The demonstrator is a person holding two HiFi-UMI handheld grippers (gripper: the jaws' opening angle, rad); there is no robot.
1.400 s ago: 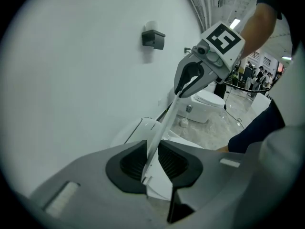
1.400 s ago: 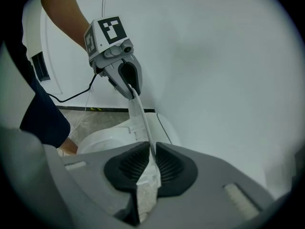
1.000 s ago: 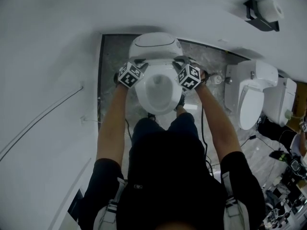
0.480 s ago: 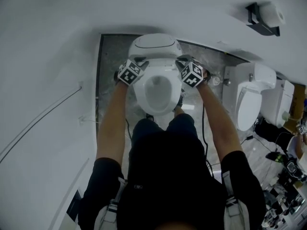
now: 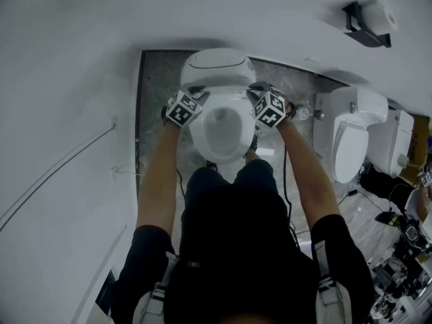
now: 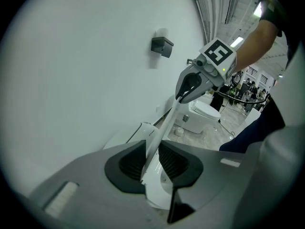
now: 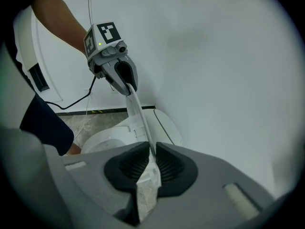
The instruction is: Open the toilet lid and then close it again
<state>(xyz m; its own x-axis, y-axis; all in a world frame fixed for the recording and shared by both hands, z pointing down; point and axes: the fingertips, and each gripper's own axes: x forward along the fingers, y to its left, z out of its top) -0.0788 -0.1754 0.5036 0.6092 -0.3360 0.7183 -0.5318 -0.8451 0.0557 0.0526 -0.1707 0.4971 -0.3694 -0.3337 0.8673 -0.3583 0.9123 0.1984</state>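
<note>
Left gripper [image 6: 151, 162]: we see it clamped on one side edge of the toilet lid [image 6: 164, 124], with the thin white rim pinched between its ribbed pads.
Right gripper [image 7: 151, 165]: clenched on the opposite side edge of the same lid. The rim runs from between its jaws straight across to the left gripper.
Toilet lid: lifted off the seat and spanning the gap between the two grippers, one at each end. We cannot tell how steeply it stands.
Toilet seat [image 7: 102, 142]: down on the bowl, below and left of the right gripper's jaws.
Tank [image 5: 217, 65]: just beyond both grippers' tips.
Second toilet [image 5: 352, 140]: well apart, past the right gripper's outer side.
Black wall holder [image 6: 162, 46]: high above the left gripper's jaws.
</note>
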